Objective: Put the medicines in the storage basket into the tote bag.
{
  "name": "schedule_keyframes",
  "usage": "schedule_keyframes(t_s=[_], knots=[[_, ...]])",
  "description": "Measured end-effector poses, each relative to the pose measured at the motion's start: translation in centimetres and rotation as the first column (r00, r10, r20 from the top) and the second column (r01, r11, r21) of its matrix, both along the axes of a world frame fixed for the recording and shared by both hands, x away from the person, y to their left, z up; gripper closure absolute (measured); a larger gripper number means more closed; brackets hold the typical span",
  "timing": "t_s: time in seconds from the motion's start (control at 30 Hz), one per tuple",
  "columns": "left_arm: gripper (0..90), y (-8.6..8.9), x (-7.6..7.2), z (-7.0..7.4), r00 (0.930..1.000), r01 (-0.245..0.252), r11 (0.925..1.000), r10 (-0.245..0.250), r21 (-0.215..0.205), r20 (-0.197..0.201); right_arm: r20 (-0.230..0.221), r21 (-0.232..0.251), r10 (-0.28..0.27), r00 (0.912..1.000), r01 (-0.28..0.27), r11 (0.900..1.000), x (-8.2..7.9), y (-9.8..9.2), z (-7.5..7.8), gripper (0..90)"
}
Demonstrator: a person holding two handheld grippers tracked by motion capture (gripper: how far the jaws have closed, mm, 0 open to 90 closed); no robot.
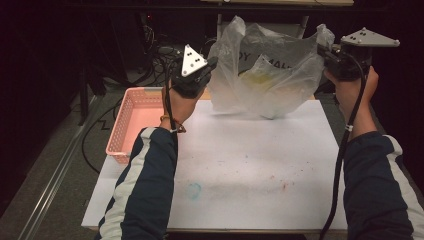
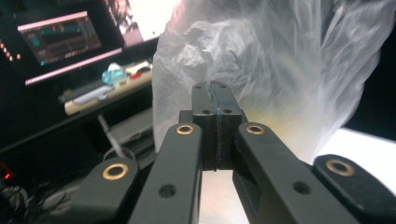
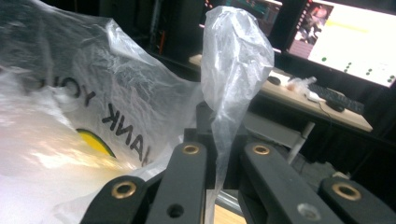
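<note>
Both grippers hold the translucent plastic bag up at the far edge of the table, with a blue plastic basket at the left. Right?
Not quite: the plastic basket is pink, as the high view shows. The left gripper and right gripper do hold the translucent plastic bag up.

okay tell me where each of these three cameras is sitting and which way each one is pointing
High view: above the person's side, looking forward and down at the white table; both forearms, left gripper and right gripper show.
Left gripper view: rides the left gripper, looking along its shut fingers into the plastic bag.
Right gripper view: rides the right gripper, fingers clamping a bag handle, monitors beyond.
All three share the plastic bag.
</note>
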State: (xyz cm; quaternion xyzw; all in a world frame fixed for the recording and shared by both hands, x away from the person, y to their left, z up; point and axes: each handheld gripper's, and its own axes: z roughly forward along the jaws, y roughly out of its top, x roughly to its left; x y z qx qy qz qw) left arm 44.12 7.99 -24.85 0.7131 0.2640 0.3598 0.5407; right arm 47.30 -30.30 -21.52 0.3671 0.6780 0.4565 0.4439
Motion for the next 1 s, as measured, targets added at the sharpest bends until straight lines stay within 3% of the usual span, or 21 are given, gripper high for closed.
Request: schedule_keyframes(t_s=[0.13, 0.43, 0.6, 0.77, 1.0], knots=[[87.7, -0.4, -0.2, -0.2, 0.9997, 0.015, 0.9997, -0.015, 0.021, -0.017, 0.014, -0.015, 0.013, 0.9998, -0.013, 1.0, -0.5, 0.9, 0.2, 90.0], [87.4, -0.4, 0.7, -2.5, 0.9989, 0.0, 1.0, 0.0, 0.002, -0.048, -0.017, 0.002, 0.04, 0.9991, -0.04, 0.999, 0.5, 1.9, -2.7, 90.0], [82.1, -0.6, 0.7, -3.1, 0.9984, 0.004, 1.0, -0.003, 0.003, -0.056, -0.019, 0.002, 0.028, 0.9994, -0.028, 1.0, 0.6, 1.9, -3.0, 89.7], [84.6, -0.7, 0.7, -3.9, 0.9984, 0.0, 0.9998, 0.001, 0.021, -0.057, -0.024, -0.017, 0.018, 0.9995, -0.018, 1.0, 0.8, 1.7, -3.6, 84.7], [87.0, -0.9, 1.0, -4.5, 0.9974, -0.015, 0.9985, 0.019, 0.053, -0.07, -0.03, -0.005, 0.026, 0.9992, -0.027, 1.0, 0.7, 1.1, -4.1, 65.9]])
